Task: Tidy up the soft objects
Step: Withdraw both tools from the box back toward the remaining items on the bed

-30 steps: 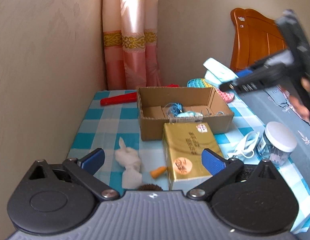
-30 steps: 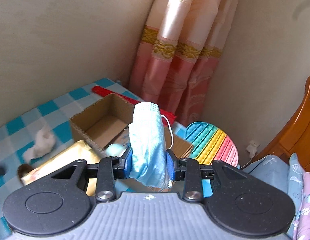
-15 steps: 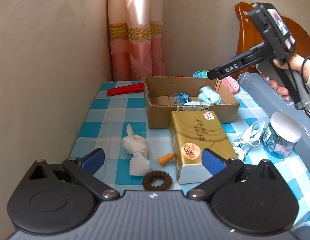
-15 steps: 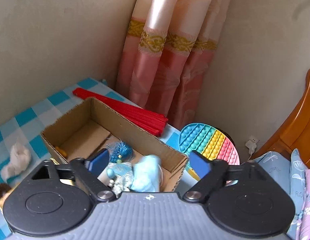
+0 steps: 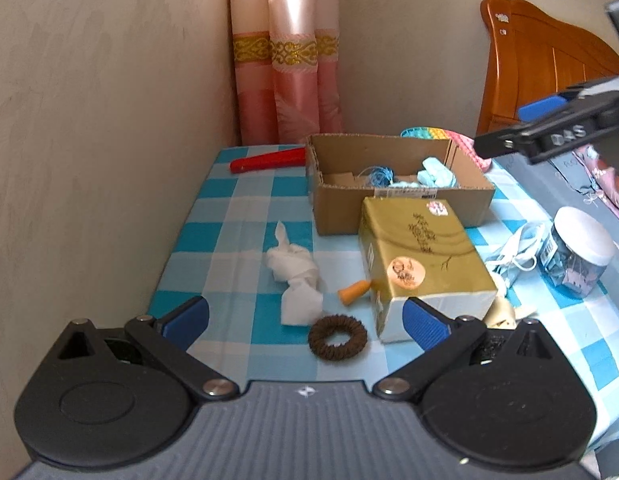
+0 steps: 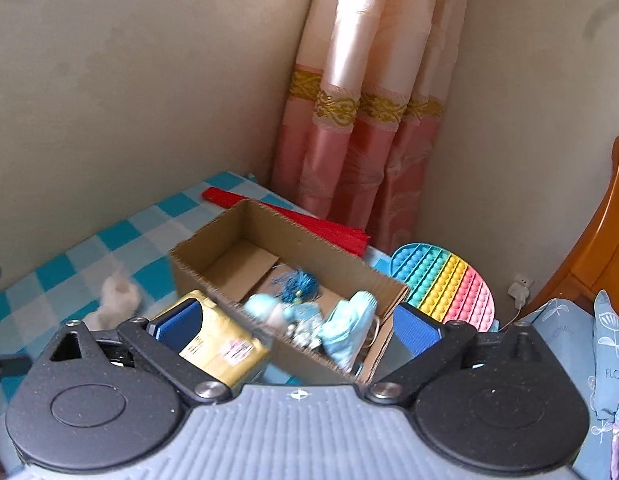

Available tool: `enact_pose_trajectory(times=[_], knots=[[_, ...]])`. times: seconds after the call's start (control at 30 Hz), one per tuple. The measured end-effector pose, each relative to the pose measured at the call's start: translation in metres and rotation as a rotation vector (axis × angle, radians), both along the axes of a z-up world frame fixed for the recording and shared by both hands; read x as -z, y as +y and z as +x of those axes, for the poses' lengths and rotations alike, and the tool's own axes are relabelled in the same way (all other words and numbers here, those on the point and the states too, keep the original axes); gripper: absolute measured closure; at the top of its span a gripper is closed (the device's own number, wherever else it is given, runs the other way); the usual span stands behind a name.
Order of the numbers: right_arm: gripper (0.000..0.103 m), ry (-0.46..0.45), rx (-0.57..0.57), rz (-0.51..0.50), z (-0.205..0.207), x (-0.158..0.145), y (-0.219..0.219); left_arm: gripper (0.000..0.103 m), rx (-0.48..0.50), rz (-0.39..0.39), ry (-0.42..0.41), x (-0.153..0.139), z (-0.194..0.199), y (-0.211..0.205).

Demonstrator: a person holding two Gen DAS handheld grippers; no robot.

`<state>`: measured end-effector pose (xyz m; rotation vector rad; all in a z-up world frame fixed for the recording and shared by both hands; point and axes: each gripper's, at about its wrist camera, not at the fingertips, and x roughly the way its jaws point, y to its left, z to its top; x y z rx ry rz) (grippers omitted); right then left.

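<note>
A cardboard box (image 5: 393, 194) stands at the back of the checked table; it also shows in the right wrist view (image 6: 237, 240). Inside lie a light blue face mask (image 5: 435, 172), seen from the right wrist too (image 6: 349, 330), and a blue tassel (image 6: 299, 282). A crumpled white tissue (image 5: 295, 274), a brown hair tie (image 5: 337, 338) and an orange earplug (image 5: 353, 291) lie in front of my open, empty left gripper (image 5: 305, 318). My right gripper (image 6: 295, 326) is open and empty above the box's right end; it also shows at the right in the left wrist view (image 5: 549, 128).
A gold tissue box (image 5: 421, 268) stands before the cardboard box. A red folded fan (image 5: 269, 160) lies behind left, a rainbow pop-it mat (image 6: 445, 284) behind right. A white cable (image 5: 513, 250) and a white-lidded jar (image 5: 577, 254) sit right. Wall on the left, wooden headboard (image 5: 541, 52) beyond.
My right gripper opened and dropped the face mask into the cardboard box, then drew back to the right. My left gripper pulled back, bringing the hair tie into view.
</note>
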<state>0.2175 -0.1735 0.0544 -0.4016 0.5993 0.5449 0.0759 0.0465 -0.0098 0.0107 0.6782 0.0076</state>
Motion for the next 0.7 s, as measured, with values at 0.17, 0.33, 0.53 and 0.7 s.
enact_pose_trajectory(times=[0.17,0.33,0.53,0.7], knots=[[0.000,0.016,-0.007,0.028,-0.030,0.005,-0.008,0.001,0.009,-0.001,0.023,0.008,-0.004,0.003],[0.000,0.034,0.009,0.045,-0.056,0.020,-0.015,0.001,0.023,-0.007,0.044,0.014,-0.005,0.005],[0.000,0.096,0.002,0.029,-0.080,0.052,-0.016,0.001,0.012,-0.016,0.075,0.021,-0.001,0.006],[0.000,0.166,-0.022,0.016,-0.084,0.080,-0.011,0.001,0.007,-0.013,0.094,0.026,0.001,0.006]])
